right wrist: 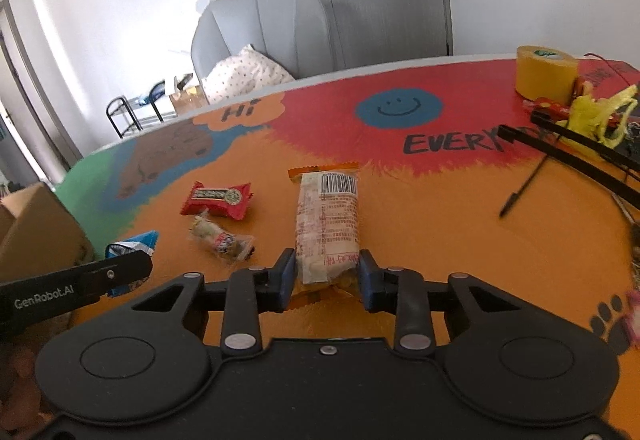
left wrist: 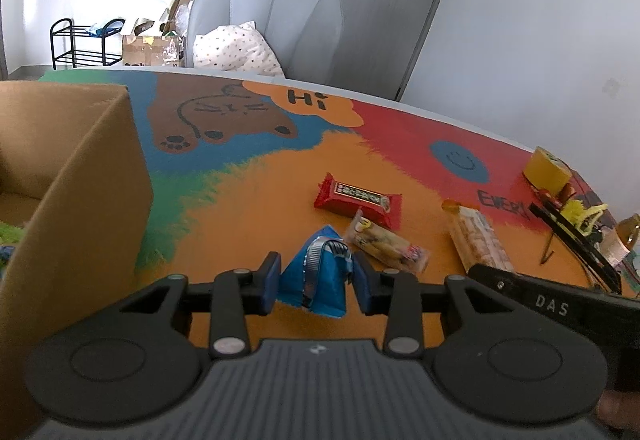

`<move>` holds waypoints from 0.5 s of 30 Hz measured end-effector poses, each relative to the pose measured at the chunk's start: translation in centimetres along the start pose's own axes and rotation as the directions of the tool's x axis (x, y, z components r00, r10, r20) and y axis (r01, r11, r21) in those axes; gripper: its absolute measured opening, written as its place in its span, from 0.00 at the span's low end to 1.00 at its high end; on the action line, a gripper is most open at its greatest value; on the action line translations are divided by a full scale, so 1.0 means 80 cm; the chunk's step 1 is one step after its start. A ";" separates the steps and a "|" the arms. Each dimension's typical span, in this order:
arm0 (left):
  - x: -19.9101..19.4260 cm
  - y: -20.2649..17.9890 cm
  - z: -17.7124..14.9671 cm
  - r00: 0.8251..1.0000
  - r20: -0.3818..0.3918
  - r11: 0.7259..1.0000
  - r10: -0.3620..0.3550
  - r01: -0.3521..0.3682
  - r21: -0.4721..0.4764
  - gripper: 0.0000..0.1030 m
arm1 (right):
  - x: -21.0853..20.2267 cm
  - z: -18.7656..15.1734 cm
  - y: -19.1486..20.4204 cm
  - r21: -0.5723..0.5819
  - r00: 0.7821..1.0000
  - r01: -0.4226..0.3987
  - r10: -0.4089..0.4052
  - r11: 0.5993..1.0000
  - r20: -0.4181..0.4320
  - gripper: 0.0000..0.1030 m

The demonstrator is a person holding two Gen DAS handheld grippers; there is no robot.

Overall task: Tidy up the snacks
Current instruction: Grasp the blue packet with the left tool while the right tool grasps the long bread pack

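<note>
Our left gripper [left wrist: 316, 280] is clamped on a crumpled blue packet [left wrist: 320, 280]; our right gripper [right wrist: 326, 276] pinches the long pale wafer pack [right wrist: 328, 220] by its near end. Both rest on the table [left wrist: 260, 208]. The cardboard box [left wrist: 80, 176] (left) awaits them; the red bar [left wrist: 358, 200] and small clear packet [left wrist: 386, 242] remain unsorted.

Right tongs [right wrist: 327, 274] pinch the long wafer packet [right wrist: 328, 224].
</note>
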State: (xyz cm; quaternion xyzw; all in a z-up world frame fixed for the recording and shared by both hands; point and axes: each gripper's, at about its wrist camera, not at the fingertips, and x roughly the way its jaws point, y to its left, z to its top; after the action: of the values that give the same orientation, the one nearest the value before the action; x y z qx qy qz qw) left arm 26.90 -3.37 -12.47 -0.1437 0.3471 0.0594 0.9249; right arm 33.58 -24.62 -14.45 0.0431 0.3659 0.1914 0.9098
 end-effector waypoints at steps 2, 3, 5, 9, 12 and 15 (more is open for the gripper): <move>-0.009 -0.002 -0.001 1.000 0.009 1.000 -0.005 0.005 0.005 0.36 | -0.011 -0.001 0.001 0.000 1.000 -0.003 0.003 1.000 0.016 0.30; -0.014 -0.003 -0.002 1.000 0.014 1.000 -0.006 0.006 0.008 0.35 | -0.016 0.000 0.002 0.001 1.000 -0.006 0.006 1.000 0.024 0.30; -0.024 -0.004 -0.002 1.000 0.024 1.000 -0.010 0.010 0.010 0.36 | -0.024 0.000 0.005 -0.004 0.999 -0.011 0.011 1.000 0.036 0.30; -0.042 -0.006 -0.001 0.999 0.045 1.000 -0.015 0.014 0.018 0.35 | -0.038 0.002 0.016 -0.013 0.998 -0.012 0.012 1.000 0.055 0.30; -0.055 -0.006 0.000 0.998 0.061 1.000 -0.018 0.016 0.023 0.35 | -0.050 0.001 0.022 -0.016 0.997 -0.020 0.021 1.000 0.075 0.30; -0.068 -0.005 0.001 0.997 0.079 0.999 -0.021 0.019 0.027 0.35 | -0.061 0.001 0.029 -0.019 0.995 -0.030 0.032 0.999 0.090 0.30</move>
State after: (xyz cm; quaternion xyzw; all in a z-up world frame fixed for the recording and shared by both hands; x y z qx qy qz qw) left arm 22.93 -3.76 -8.72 -0.1324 0.3096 0.0509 0.9402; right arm 29.70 -24.30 -10.69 0.0492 0.3219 0.2065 0.9227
